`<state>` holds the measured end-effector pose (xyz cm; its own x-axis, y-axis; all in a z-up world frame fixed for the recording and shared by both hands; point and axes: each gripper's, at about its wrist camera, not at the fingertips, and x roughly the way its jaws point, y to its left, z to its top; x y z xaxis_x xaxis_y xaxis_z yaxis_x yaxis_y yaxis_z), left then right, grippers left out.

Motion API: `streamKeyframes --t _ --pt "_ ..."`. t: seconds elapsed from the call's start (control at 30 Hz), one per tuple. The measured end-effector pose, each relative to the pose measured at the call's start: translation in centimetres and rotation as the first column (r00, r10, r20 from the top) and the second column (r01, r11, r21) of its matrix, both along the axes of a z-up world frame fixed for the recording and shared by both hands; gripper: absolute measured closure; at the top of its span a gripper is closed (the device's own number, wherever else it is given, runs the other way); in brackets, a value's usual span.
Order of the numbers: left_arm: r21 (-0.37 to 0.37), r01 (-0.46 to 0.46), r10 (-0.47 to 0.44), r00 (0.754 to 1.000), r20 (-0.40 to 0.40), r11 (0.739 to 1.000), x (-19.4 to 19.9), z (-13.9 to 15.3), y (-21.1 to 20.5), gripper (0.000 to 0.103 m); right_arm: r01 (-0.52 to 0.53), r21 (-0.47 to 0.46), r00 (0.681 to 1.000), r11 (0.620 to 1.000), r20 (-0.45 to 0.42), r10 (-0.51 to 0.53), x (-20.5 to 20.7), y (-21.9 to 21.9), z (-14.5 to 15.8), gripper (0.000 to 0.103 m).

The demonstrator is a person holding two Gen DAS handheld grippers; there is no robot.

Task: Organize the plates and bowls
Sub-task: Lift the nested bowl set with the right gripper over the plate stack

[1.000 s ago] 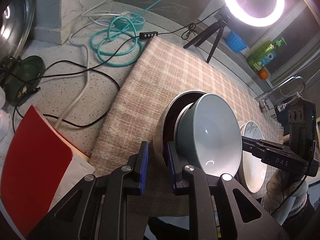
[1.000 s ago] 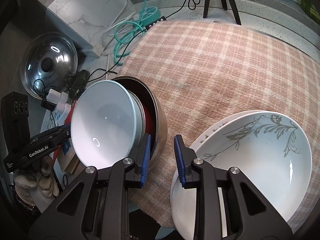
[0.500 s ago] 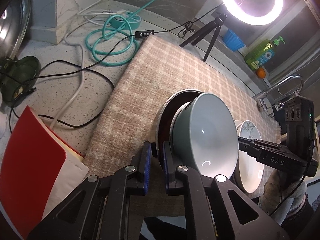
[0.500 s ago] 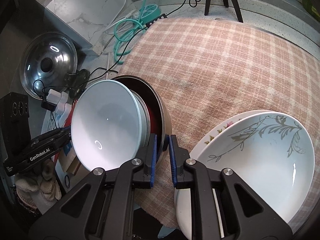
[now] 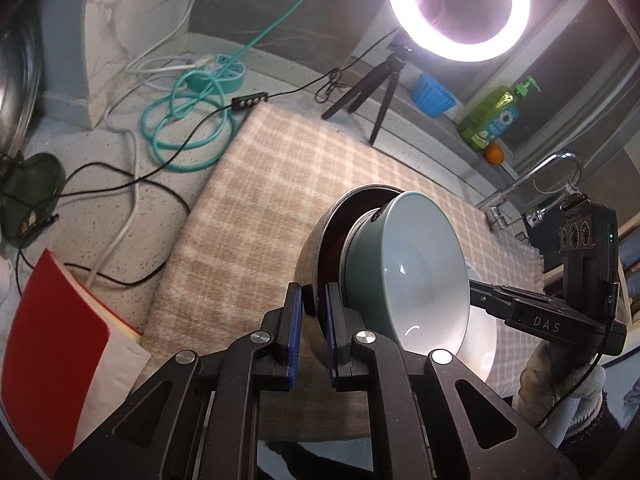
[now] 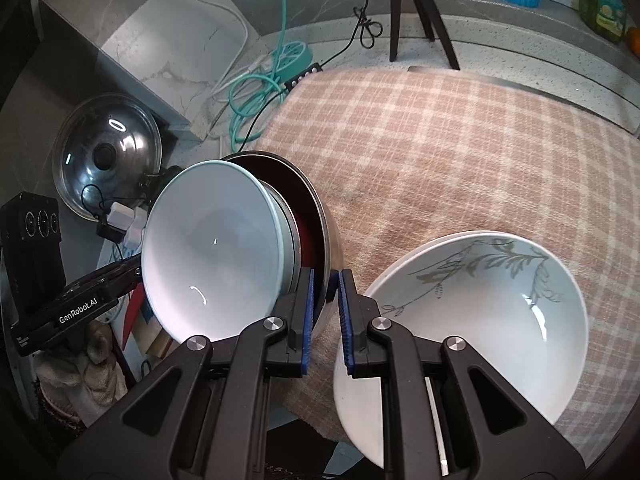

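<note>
Speckled grey stone runs under everything you see, with a soft checked cloth [image 6: 460, 152] in beige and pink spread over the middle of the worktop. At the far left edge a domed glass pot lid [image 6: 106, 152] leans upright, and a flat red folder [image 5: 52, 344] lies near the front corner. Beyond the cloth's left edge a teal cable [image 5: 182, 136] sits in loose coils, and further along the back edge a black tripod [image 5: 376, 92] carries a glowing ring light [image 5: 458, 4]. Your left gripper [image 5: 310, 328] has its blue ribbed pads closed narrowly on the rim of the steel bowl [image 5: 310, 252], a round, brushed-metal shell with a dark red inside. Your right gripper [image 6: 324, 312] pinches the opposite rim of that same bowl, its fingers [image 6: 306, 312] equally close together. Nested inside the steel bowl is a smooth glazed blue-green bowl [image 6: 212, 252], tilted on edge with its pale hollow facing the right wrist camera. To the right, at the cloth's front edge, glossy white bowls with a grey leaf print [image 6: 480, 312] rest stacked. A green soap bottle [image 5: 494, 116] stands on the ledge at the back right.
</note>
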<state>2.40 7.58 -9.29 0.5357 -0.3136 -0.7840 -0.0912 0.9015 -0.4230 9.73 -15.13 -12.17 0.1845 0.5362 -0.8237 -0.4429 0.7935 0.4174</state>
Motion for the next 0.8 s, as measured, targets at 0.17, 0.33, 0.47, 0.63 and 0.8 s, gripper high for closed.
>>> streamKeyframes --t 0.17,0.33,0.47,0.63,0.8 --pt "-0.006 0.04 -0.04 0.998 0.039 0.999 0.7 1.5 -2.0 0.096 0.043 0.017 0.999 0.999 0.02 -0.043 0.2 -2.6 1.3 0.089" --pt "-0.013 0.081 -0.08 0.995 0.061 0.997 1.3 2.3 -4.0 0.095 0.083 0.025 0.996 0.996 0.03 -0.083 0.0 -5.3 2.1 0.089" --pt "-0.016 0.121 -0.12 0.991 0.064 0.992 1.7 2.3 -6.0 0.095 0.119 0.023 0.992 0.993 0.029 -0.12 -0.2 -7.6 2.1 0.089" --pt "-0.027 0.169 -0.168 0.984 0.052 0.985 2.0 1.9 -8.2 0.095 0.16 0.012 0.987 0.987 0.016 -0.161 -0.6 -10.4 1.7 0.089" --pt "-0.036 0.208 -0.207 0.978 0.034 0.977 2.1 1.2 -10.4 0.095 0.198 0.005 0.98 0.98 -0.007 -0.198 -1.1 -12.7 0.9 0.089"
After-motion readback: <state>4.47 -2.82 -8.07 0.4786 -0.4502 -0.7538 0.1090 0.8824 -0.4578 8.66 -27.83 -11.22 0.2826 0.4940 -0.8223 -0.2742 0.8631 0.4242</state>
